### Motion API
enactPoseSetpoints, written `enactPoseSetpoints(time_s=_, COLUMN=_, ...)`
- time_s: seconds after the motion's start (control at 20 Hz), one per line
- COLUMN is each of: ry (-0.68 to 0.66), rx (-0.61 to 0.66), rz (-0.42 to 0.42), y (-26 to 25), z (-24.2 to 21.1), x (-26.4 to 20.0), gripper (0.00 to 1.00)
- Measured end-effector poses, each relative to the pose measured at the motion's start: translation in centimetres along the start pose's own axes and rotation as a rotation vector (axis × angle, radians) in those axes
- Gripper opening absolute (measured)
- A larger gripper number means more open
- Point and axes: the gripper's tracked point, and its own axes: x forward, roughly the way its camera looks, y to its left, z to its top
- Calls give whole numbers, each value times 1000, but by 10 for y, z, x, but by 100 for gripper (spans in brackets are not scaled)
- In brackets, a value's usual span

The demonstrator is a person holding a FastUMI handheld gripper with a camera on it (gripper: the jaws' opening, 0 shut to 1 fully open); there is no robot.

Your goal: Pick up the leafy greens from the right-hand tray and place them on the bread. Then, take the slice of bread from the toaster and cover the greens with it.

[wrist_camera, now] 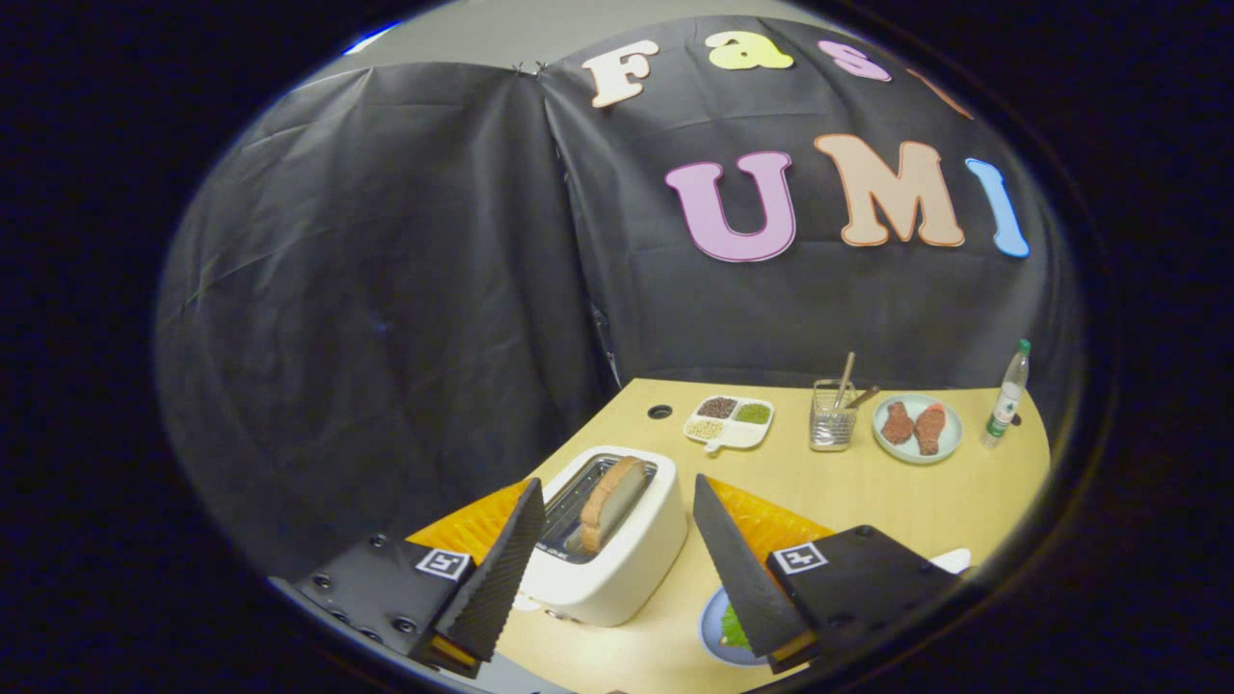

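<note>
A white toaster stands on the wooden table just ahead of my fingers, with a brown bread slice upright in its slot. My gripper is open above it, one finger on each side of the toaster, holding nothing. Under the right finger lies a blue plate with a bit of leafy greens on it, mostly hidden by that finger. An orange tray lies right of the toaster, beyond the right finger. Another orange tray sits left of the toaster.
Further back on the table are a divided white dish of beans, a clear holder with sticks, a pale plate with two meat pieces and a small bottle. A cable hole sits near the far edge.
</note>
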Motion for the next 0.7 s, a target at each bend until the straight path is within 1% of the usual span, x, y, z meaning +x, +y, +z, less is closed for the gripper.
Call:
enactPoseSetpoints(time_s=0.1, ry=11, rx=-18, rz=-11, y=3, z=-3, x=19, gripper=97)
enactPoseSetpoints(time_s=0.25, ry=78, rx=29, rz=-14, y=6, z=-23, x=51, gripper=97)
enactPoseSetpoints(time_s=0.45, ry=182, rx=71, rz=-17, y=4, z=-52, x=84, gripper=93)
enactPoseSetpoints(time_s=0.55, ry=200, rx=79, rz=-22, y=2, z=-58, x=92, gripper=77)
enactPoseSetpoints(time_s=0.7, ry=206, rx=107, rz=-8, y=5, z=-61, x=102, gripper=55)
